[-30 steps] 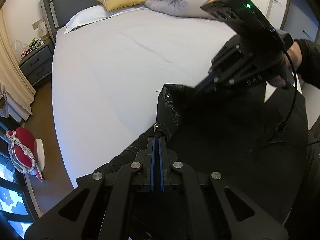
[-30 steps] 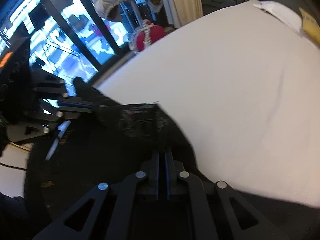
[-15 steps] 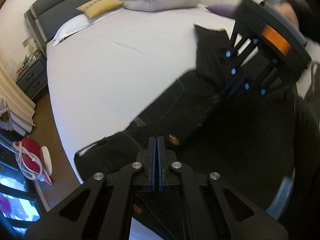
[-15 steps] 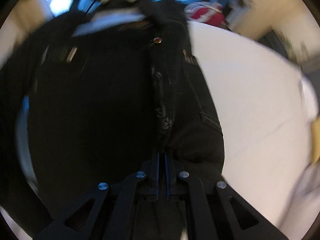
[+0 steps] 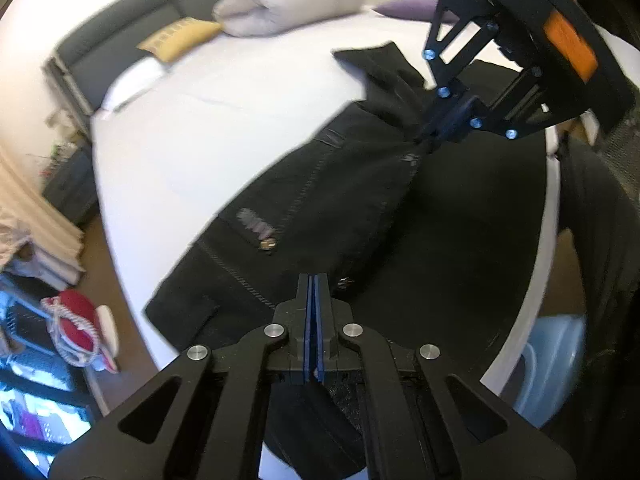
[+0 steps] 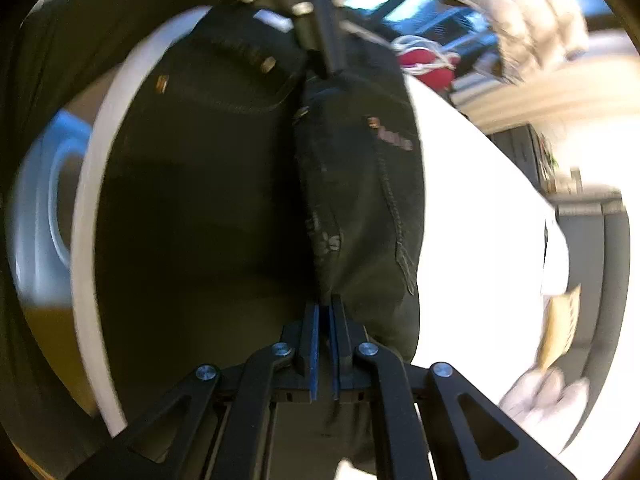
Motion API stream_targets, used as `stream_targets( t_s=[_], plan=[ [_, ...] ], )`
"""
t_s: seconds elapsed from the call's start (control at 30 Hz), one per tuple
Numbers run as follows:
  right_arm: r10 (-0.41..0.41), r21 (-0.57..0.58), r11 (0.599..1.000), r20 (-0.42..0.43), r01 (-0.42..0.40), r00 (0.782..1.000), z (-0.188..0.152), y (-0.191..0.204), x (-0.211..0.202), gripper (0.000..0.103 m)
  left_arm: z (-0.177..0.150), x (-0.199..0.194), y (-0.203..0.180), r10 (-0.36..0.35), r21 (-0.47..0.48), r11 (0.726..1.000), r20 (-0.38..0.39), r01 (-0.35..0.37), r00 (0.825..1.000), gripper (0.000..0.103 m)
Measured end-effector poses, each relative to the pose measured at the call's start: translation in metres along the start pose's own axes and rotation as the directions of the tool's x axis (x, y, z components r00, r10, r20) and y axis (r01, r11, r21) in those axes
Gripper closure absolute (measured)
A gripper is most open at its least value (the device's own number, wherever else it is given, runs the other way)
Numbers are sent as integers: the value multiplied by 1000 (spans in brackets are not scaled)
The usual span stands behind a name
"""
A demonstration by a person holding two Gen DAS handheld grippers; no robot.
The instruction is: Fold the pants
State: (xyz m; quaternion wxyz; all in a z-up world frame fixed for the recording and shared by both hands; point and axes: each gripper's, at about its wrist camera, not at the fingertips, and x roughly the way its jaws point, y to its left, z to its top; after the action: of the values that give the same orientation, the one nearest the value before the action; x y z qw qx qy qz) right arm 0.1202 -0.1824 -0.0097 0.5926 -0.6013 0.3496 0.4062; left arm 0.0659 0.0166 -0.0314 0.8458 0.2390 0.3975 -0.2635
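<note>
Left wrist view: black jeans [image 5: 328,200] stretched across the near edge of the white bed [image 5: 208,120], waistband end toward the camera, the rest running up and away. Left hand-held gripper [image 5: 313,292] pinched tight on the waistband near the fly, blue pads pressed together with denim between them. Right hand-held gripper [image 5: 430,140] clamped farther along the same central seam, around the crotch, fabric bunched at its tips. Two grips on one line, probably to pull the garment taut along the fly so that one half can drop flat onto the other. Beyond the far grip, a leg end [image 5: 380,60] lying loose on the sheet. Rolled white duvet [image 5: 288,0] and yellow cushion [image 5: 180,38] well apart at the headboard, out of the working area. Pale blue tub [image 5: 552,356] below the bed edge.

Right wrist view: same seam seen from the opposite end. Right hand-held gripper [image 6: 324,320] closed on a raised ridge of denim, a thin fold showing between the blue pads. Jeans [image 6: 360,184] lifted into a crease running straight up to the left hand-held gripper [image 6: 332,68], also closed on cloth. Pocket side with rivets and stitching hanging over the white bed [image 6: 480,240]; other half in shadow toward the bed edge. Lengthwise fold apparently begun, not yet laid flat. View heavily blurred; finer detail not readable.
</note>
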Motion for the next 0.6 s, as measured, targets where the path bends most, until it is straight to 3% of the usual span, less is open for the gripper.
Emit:
stream_targets(
  t_s=[0.2,0.27,0.3,0.33,0.37,0.4,0.53,0.6],
  plan=[
    [53,197,978,95,-71,994,-8,-25,-20,97,-15,-27,-36,112,25,993,87,-115,990,101],
    [59,219,972,104,-80,993,-9,-28,-23,97,-21,-24,-50,145,45,988,72,-149,987,95],
    [62,231,969,112,-86,992,-10,-30,-25,97,-25,-23,-56,176,55,982,54,-179,983,81],
    [64,243,966,120,-92,991,-8,-30,-29,97,-26,-17,-60,203,62,977,36,-205,979,42],
    [68,259,961,131,-100,989,-9,-34,-33,97,-29,-15,-64,228,68,971,31,-230,973,18],
    [68,271,957,141,-104,988,-12,-32,-38,97,-30,-15,-67,243,68,967,52,-246,969,0],
    [62,317,942,168,-113,984,-15,-33,-49,97,-40,-10,-71,280,91,954,69,-286,957,0],
    [65,345,930,187,-128,980,-16,-37,-53,97,-43,-9,-79,355,140,921,92,-365,930,0]
  ],
)
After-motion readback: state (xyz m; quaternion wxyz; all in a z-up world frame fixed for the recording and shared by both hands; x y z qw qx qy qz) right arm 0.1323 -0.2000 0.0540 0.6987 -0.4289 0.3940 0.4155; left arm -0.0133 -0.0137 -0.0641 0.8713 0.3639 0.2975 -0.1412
